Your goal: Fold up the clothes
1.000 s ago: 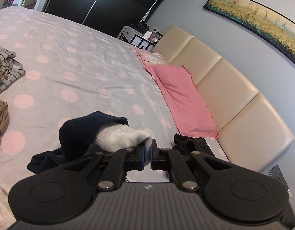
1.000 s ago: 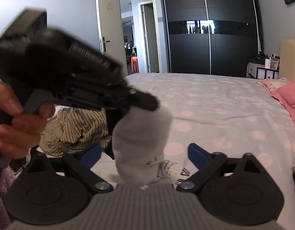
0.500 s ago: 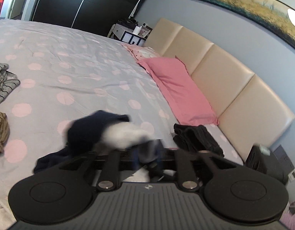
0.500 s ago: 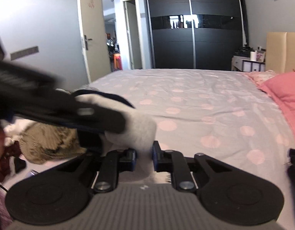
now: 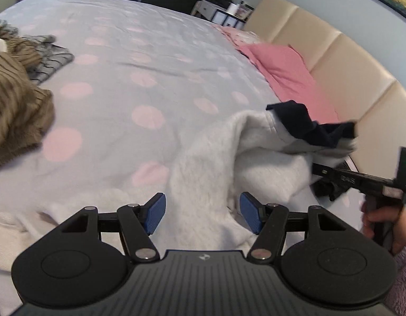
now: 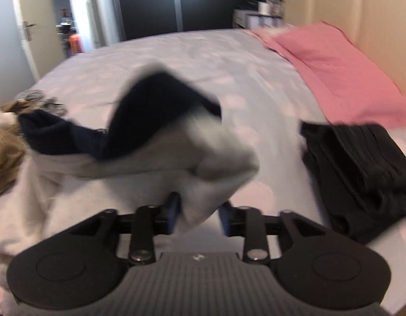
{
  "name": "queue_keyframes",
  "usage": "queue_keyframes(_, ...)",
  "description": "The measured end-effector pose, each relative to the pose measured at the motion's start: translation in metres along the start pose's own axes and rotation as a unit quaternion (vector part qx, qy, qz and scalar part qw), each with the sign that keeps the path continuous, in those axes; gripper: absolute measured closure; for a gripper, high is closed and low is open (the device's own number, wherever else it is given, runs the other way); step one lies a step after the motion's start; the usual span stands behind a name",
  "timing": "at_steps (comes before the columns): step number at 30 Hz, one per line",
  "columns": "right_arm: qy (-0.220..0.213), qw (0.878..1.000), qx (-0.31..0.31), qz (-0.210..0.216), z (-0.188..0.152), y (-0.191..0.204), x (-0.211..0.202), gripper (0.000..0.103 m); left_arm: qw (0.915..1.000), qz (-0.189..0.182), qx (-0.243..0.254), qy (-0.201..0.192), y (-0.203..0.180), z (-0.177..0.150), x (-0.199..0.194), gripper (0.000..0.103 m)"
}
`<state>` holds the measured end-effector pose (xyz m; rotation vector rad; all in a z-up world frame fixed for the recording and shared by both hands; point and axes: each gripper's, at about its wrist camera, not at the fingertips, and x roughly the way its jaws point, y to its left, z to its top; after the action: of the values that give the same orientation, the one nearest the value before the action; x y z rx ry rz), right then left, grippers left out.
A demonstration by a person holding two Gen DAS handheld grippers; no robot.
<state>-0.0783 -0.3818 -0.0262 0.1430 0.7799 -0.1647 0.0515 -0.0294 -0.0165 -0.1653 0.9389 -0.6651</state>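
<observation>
Clothes first: the fuzzy white-grey garment with a dark navy lining (image 5: 255,152) is draped over the lilac bedspread with pale pink dots (image 5: 129,60), one end lifted off the bed. My left gripper (image 5: 201,214) has just been opening, and its blue pads (image 5: 156,212) now stand wide apart with the white fabric lying between them, neither pad pressing on it. My right gripper (image 6: 199,214) has just been opening a bit too. A fold of the grey fabric sits between its jaws, but that frame is smeared and I can't tell if the pads actually pinch it.

Containers: none in either shot, just piles on the bed.

The views differ a lot. The left wrist camera catches the right gripper from the side at the far right, with the hand (image 5: 385,223) on its handle and a fuzzy purple sleeve (image 5: 403,276) below, and the raised navy-and-grey end sits right at its tip. It also gives the brown ribbed knit heap (image 5: 15,110) clearly. The right wrist camera shows the folded black garment stack (image 6: 361,168) properly, lying just beside the pink pillow (image 6: 334,71), plus the open white door (image 6: 26,21).
</observation>
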Motion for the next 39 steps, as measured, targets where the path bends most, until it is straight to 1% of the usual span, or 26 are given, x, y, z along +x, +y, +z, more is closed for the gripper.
queue_keyframes(1, 0.006, 1.000, 0.010, -0.007, 0.001, -0.004, 0.005, 0.059, 1.0000, -0.002, 0.006, 0.002, -0.004, -0.002, 0.003, 0.040)
queue_keyframes(3, 0.007, 0.999, 0.037, -0.010, -0.002, -0.013, 0.005, 0.057, 0.9997, 0.012, 0.021, 0.005, -0.013, -0.004, 0.010, 0.036)
queue_keyframes(4, 0.008, 0.999, 0.050, -0.011, -0.003, -0.017, 0.004, 0.051, 0.9993, 0.022, 0.028, 0.006, -0.017, -0.005, 0.014, 0.035)
queue_keyframes(5, 0.004, 0.998, 0.062, -0.007, -0.005, -0.019, -0.001, 0.041, 0.9988, 0.031, 0.036, 0.008, -0.021, -0.006, 0.018, 0.035)
queue_keyframes(7, 0.004, 0.996, 0.089, 0.015, -0.011, -0.021, -0.013, 0.035, 0.9973, 0.061, 0.041, 0.010, -0.023, -0.008, 0.027, 0.035)
queue_keyframes(8, 0.005, 0.994, 0.101, 0.039, -0.013, -0.019, -0.015, 0.035, 0.9967, 0.071, 0.038, 0.015, -0.022, -0.009, 0.032, 0.035)
queue_keyframes(10, 0.009, 0.990, 0.114, 0.084, -0.017, -0.012, -0.014, 0.035, 0.9965, 0.075, 0.026, 0.024, -0.019, -0.011, 0.039, 0.035)
queue_keyframes(12, 0.010, 0.989, 0.089, 0.114, -0.018, 0.011, -0.013, 0.034, 0.9962, 0.081, 0.021, 0.025, -0.017, -0.012, 0.044, 0.035)
queue_keyframes(14, 0.011, 0.989, 0.063, 0.133, -0.023, 0.038, -0.014, 0.034, 0.9957, 0.086, 0.020, 0.026, -0.017, -0.012, 0.048, 0.036)
queue_keyframes(16, 0.023, 0.986, 0.067, 0.154, -0.021, 0.054, -0.005, 0.034, 0.9963, 0.081, 0.008, 0.026, -0.015, -0.013, 0.049, 0.043)
queue_keyframes(18, 0.030, 0.982, 0.078, 0.169, -0.019, 0.068, 0.004, 0.033, 0.9969, 0.073, -0.005, 0.027, -0.010, -0.012, 0.049, 0.053)
queue_keyframes(19, 0.032, 0.981, 0.084, 0.169, -0.017, 0.072, 0.009, 0.030, 0.9971, 0.071, -0.010, 0.028, -0.008, -0.012, 0.050, 0.057)
queue_keyframes(20, 0.033, 0.981, 0.090, 0.166, -0.015, 0.078, 0.014, 0.026, 0.9972, 0.068, -0.014, 0.028, -0.006, -0.012, 0.050, 0.064)
queue_keyframes(21, 0.034, 0.981, 0.096, 0.163, -0.013, 0.083, 0.018, 0.025, 0.9973, 0.066, -0.018, 0.029, -0.003, -0.012, 0.051, 0.070)
queue_keyframes(23, 0.039, 0.984, 0.095, 0.147, -0.010, 0.091, 0.033, 0.025, 0.9975, 0.060, -0.024, 0.030, 0.001, -0.011, 0.051, 0.076)
queue_keyframes(24, 0.041, 0.985, 0.095, 0.139, -0.009, 0.094, 0.040, 0.027, 0.9976, 0.058, -0.025, 0.029, 0.002, -0.010, 0.051, 0.081)
queue_keyframes(25, 0.040, 0.986, 0.092, 0.133, -0.010, 0.094, 0.046, 0.048, 0.9977, 0.057, -0.024, 0.027, 0.004, -0.010, 0.050, 0.082)
queue_keyframes(26, 0.038, 0.987, 0.089, 0.127, -0.010, 0.094, 0.051, 0.061, 0.9978, 0.056, -0.027, 0.024, 0.006, -0.010, 0.049, 0.087)
queue_keyframes(27, 0.034, 0.986, 0.087, 0.139, -0.011, 0.093, 0.052, 0.068, 0.9978, 0.054, -0.030, 0.021, 0.008, -0.009, 0.048, 0.090)
queue_keyframes(28, 0.029, 0.986, 0.081, 0.139, -0.011, 0.094, 0.051, 0.076, 0.9979, 0.052, -0.034, 0.018, 0.010, -0.008, 0.046, 0.091)
queue_keyframes(29, 0.023, 0.989, 0.067, 0.132, -0.010, 0.096, 0.048, 0.081, 0.9979, 0.051, -0.037, 0.015, 0.013, -0.008, 0.045, 0.093)
queue_keyframes(32, -0.004, 0.993, 0.032, 0.115, -0.005, 0.098, 0.034, 0.086, 0.9978, 0.047, -0.047, -0.007, 0.018, -0.003, 0.034, 0.096)
queue_keyframes(36, -0.040, 0.992, 0.050, 0.104, 0.007, 0.077, 0.010, 0.089, 0.9961, 0.041, -0.053, -0.058, 0.021, 0.012, 0.000, 0.097)
queue_keyframes(39, -0.084, 0.992, 0.044, 0.089, 0.022, 0.058, -0.021, 0.090, 0.9932, 0.032, -0.054, -0.098, 0.019, 0.028, -0.033, 0.097)
